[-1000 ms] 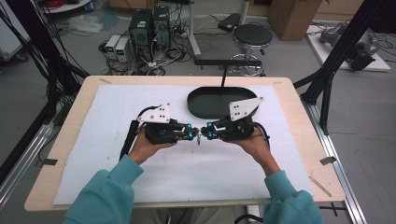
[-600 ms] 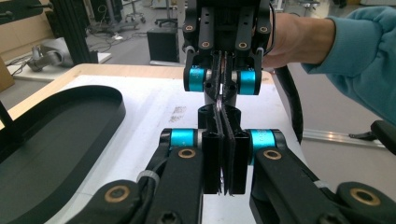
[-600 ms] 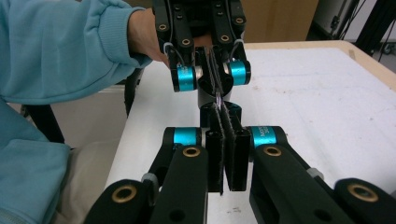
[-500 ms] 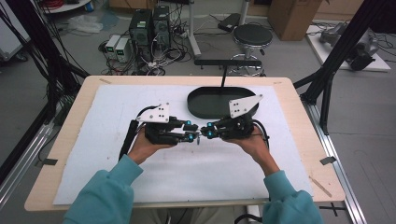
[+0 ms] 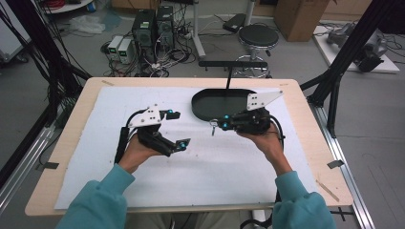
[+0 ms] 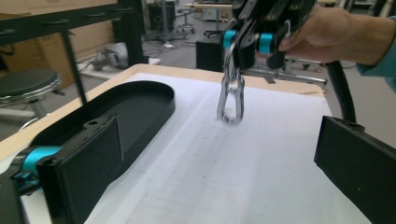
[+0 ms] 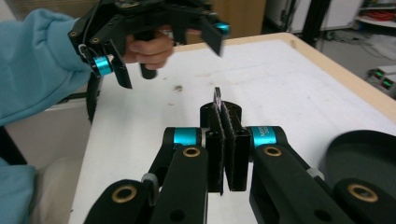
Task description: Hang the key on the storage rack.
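On your bench (image 5: 305,157) a sheet (image 5: 215,167) lies flat; the tray (image 5: 210,106) sits on its far part, right of centre, a stool (image 5: 258,36) behind the bench.

Left gripper (image 5: 175,129) sits left of centre, held in the left hand (image 5: 136,151), jaws spread wide, one tip toward the far side and one toward the near side. Left forearm comes in from bottom-left in a teal sleeve (image 5: 98,202). Right gripper (image 5: 217,125) is up and right of it, held in the right hand (image 5: 262,138), pointing left toward the other gripper, well apart from it. Its jaws are pressed together with a thin metal piece pinched between the pads (image 7: 227,140); in the left gripper view a metal link (image 6: 231,98) hangs from them. Right forearm enters from bottom-right, same teal sleeve.
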